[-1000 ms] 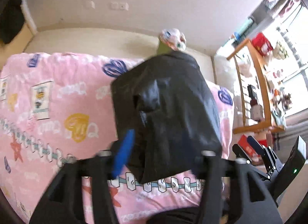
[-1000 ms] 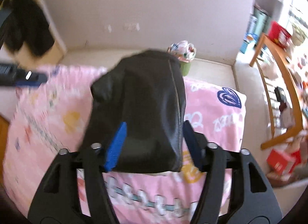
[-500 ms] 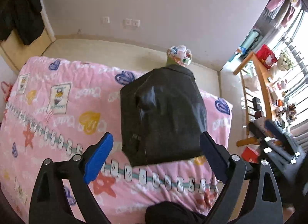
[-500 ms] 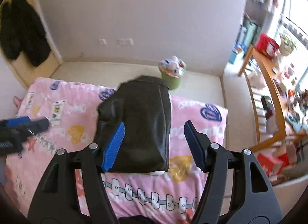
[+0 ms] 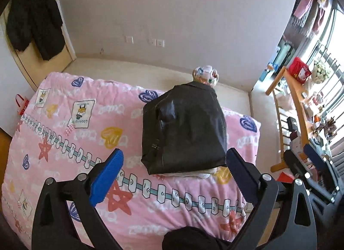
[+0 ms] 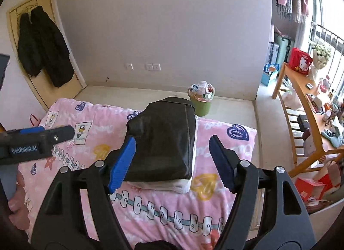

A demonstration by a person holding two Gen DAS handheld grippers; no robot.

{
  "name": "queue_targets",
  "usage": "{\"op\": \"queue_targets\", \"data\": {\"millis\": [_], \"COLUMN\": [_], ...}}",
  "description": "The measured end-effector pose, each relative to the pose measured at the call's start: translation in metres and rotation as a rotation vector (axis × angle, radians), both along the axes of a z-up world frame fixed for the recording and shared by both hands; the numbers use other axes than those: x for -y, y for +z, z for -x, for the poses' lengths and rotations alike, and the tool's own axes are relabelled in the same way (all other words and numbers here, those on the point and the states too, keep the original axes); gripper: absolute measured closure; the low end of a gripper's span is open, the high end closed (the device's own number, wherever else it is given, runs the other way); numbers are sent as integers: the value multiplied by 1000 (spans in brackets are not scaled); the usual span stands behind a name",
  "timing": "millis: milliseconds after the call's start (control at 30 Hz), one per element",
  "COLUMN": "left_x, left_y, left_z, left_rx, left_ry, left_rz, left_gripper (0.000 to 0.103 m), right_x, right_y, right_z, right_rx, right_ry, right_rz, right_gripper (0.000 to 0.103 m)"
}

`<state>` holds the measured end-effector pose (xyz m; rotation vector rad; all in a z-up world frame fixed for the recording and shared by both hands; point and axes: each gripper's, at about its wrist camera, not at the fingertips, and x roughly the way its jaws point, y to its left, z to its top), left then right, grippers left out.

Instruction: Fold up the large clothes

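A folded black leather jacket (image 5: 185, 129) lies on a pink patterned quilt (image 5: 64, 133), with white lining showing under its near edge. It also shows in the right wrist view (image 6: 163, 142), on the quilt (image 6: 225, 148). My left gripper (image 5: 174, 174) is open and empty, held above the quilt short of the jacket. My right gripper (image 6: 172, 164) is open and empty, also raised in front of the jacket. The left gripper's body (image 6: 36, 142) shows at the left of the right wrist view.
A green waste bin (image 6: 201, 99) full of rubbish stands on the floor behind the bed. A wooden shelf (image 6: 305, 108) with clutter stands at the right by the window. Black coats (image 6: 43, 47) hang on a door at far left.
Both grippers opened, let go of the jacket and pulled up and back. The folded jacket now rests on the quilt and looks farther away in both views.
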<state>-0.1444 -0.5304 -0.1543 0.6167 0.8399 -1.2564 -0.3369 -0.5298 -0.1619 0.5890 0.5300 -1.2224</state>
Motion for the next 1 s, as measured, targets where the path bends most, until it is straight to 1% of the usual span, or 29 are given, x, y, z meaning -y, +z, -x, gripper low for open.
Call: {"op": "queue_targets", "data": {"millis": [33,100,133,167,233,300,433,567,633,700,767,833,933,967,1000], "left_x": [-10,-27,-35,-40,-55,-67,-85,-98,-105,-107,-110,-113,-116,-115,-114], "left_y": [5,8,9,9,10,9,5,3,4,6,7,6,1,0,-1], "left_z": [3,8,12,14,22,30,33,27,24,22,21,21,19,19,20], "left_rx": [-6,5,18,35,102,143,87,48,50,71,68,61,42,36,33], "left_ry": [0,-1,-6,-10,-26,-49,-119,-127,-128,-122,-114,-85,-25,-16,-10], "left_rz": [26,47,46,41,40,46,36,30,39,46,54,62,61,59,55], "left_gripper": [9,8,8,8,8,8,8,8,8,8,8,8,8,8,8], "right_x": [-7,-27,-34,-42,-58,-70,-94,-113,-122,-126,-128,-131,-130,-129,-128], "right_y": [2,8,8,9,12,15,24,28,27,25,22,19,19,19,19], "right_z": [1,5,7,10,17,18,15,8,5,4,5,7,12,14,17], "right_rx": [0,4,5,17,47,38,1,-7,-21,-15,5,4,8,7,9], "right_ry": [-2,-13,-18,-20,-18,-23,-50,-75,-74,-83,-82,-78,-57,-50,-41], "right_rz": [15,60,66,67,68,66,100,112,116,105,87,79,74,75,79], "right_gripper": [33,32,31,31,28,28,28,26,25,23,23,23,19,16,15]}}
